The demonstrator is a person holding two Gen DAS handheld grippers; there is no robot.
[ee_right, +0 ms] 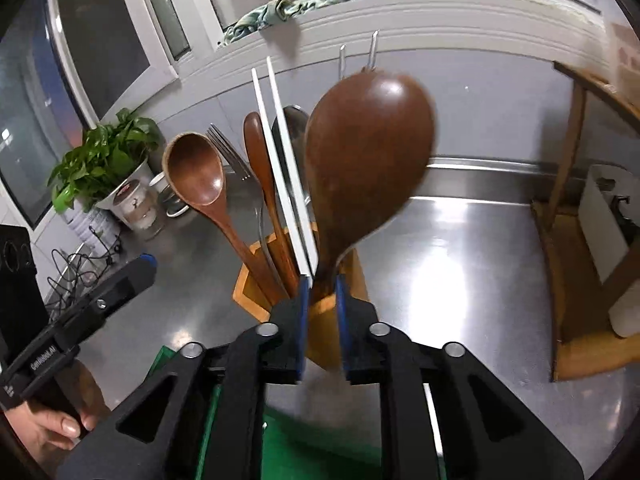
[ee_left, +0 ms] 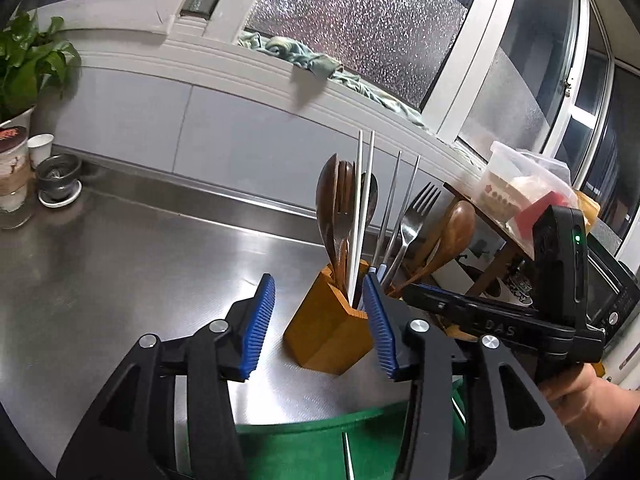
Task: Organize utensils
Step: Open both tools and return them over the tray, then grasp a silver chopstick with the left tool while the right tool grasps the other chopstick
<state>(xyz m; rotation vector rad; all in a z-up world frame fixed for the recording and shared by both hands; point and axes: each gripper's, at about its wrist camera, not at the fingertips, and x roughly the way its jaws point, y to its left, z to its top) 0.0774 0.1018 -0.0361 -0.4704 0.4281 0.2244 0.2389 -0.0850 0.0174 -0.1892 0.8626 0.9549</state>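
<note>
While the left tool (ee_left: 320,322) stands spread and empty, the wooden holder (ee_left: 326,330) sits on the bench (ee_left: 120,248) just beyond its pads. Right tool (ee_right: 322,320): spread, straddling the wooden spoon (ee_right: 366,152) handle, holder directly ahead.

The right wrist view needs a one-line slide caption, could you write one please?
Right tool open around a large wooden spoon standing in the wooden utensil holder on a steel counter.

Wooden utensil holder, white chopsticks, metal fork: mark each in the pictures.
Wooden utensil holder (ee_left: 326,334): left wrist view, on its front face.
White chopsticks (ee_right: 280,160): right wrist view, mid-shaft of one stick.
Metal fork (ee_left: 418,208): left wrist view, base of its tines.
</note>
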